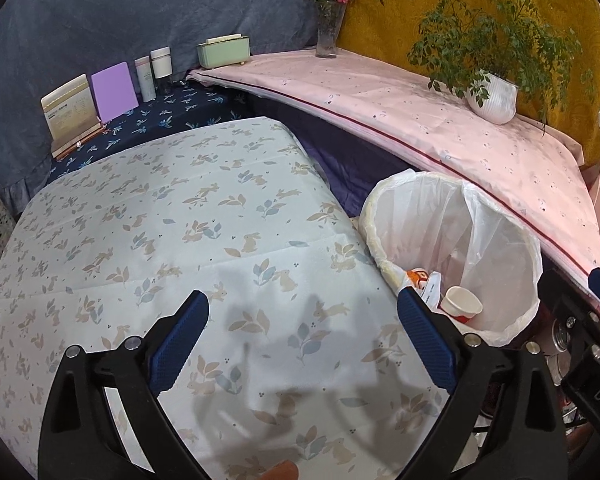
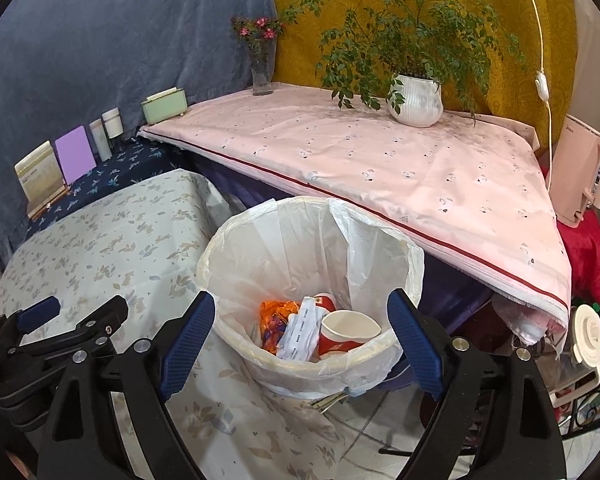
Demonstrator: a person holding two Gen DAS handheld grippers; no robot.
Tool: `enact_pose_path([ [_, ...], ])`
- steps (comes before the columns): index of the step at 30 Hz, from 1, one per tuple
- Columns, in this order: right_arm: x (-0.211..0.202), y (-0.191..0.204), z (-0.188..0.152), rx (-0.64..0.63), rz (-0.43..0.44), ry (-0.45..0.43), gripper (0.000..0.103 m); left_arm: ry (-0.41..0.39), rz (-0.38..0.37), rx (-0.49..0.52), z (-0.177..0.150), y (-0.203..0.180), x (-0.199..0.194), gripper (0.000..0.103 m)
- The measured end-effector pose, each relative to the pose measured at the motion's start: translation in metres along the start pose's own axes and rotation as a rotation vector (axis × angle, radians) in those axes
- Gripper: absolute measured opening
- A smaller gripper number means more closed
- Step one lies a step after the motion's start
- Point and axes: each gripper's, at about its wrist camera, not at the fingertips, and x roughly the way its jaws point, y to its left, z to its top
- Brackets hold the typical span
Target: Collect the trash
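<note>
A white bin with a plastic liner (image 2: 260,240) stands on the floor between the two tables; it also shows in the left wrist view (image 1: 384,216). Inside lie a red paper cup (image 2: 348,332), an orange wrapper (image 2: 276,316) and crumpled white paper (image 2: 300,332). The cup also shows in the left wrist view (image 1: 460,304). My right gripper (image 2: 302,340) is open and empty, just above the bin's near rim. My left gripper (image 1: 304,336) is open and empty over the rabbit-print tablecloth (image 1: 160,240), left of the bin.
A pink-clothed table (image 2: 380,160) behind the bin holds a potted plant (image 2: 416,100), a flower vase (image 2: 262,72) and a green box (image 2: 164,106). Cards and bottles (image 1: 112,88) stand on a dark blue cloth. A pink appliance (image 2: 580,172) stands at right.
</note>
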Motion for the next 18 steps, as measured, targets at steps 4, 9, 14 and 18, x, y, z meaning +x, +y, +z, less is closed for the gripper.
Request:
enact_pose_path([
  [4,0.002,0.002,-0.002,-0.028,-0.005,0.024,0.090,0.013,0.003,0.010,-0.004,0.000,0.002,0.091],
  [9,0.002,0.000,-0.006,-0.029,-0.016,0.025,0.090,0.022,0.013,0.022,-0.007,-0.002,0.002,0.091],
  [14,0.005,-0.004,-0.008,-0.023,-0.023,0.036,0.091,0.030,0.029,0.019,-0.009,-0.002,0.004,0.092],
  [18,0.006,-0.004,-0.010,-0.025,-0.023,0.041,0.095,0.041,0.035,0.019,-0.012,-0.001,0.006,0.092],
])
